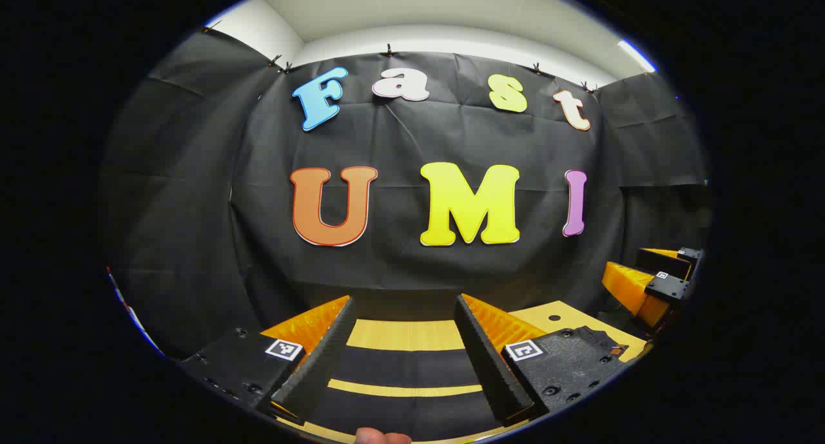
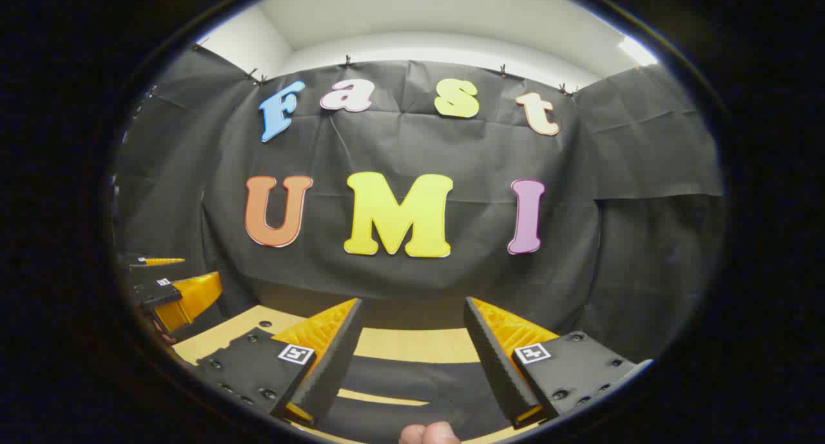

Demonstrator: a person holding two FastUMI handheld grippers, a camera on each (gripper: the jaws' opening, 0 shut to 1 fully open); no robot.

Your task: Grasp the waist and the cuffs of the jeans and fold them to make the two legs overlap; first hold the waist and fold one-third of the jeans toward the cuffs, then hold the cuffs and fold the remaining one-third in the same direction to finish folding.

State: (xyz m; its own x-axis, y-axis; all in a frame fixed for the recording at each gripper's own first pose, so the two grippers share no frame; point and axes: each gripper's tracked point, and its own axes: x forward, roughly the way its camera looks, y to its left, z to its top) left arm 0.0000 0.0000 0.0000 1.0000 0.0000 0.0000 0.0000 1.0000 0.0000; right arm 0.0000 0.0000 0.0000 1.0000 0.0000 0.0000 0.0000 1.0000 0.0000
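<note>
Dark jeans (image 1: 406, 365) lie flat on the light wooden table (image 1: 406, 334), right under my left gripper (image 1: 405, 299). A thin strip of table shows between two dark bands of the cloth. This gripper hovers open above them with nothing between its fingers. In the right gripper view the same dark jeans (image 2: 399, 376) spread below my right gripper (image 2: 412, 300), which is also open and holds nothing. Each gripper shows at the edge of the other's view: the right gripper (image 1: 651, 283) to the right, the left gripper (image 2: 174, 292) to the left. Waist and cuffs are hidden.
The black cloth wall (image 1: 412, 141) rises just behind the table's far edge. Bare table top (image 2: 225, 331) shows to the left of the right gripper. A person's fingertip (image 1: 381, 437) pokes in at the bottom edge, and fingertips (image 2: 428, 433) do in the right gripper view.
</note>
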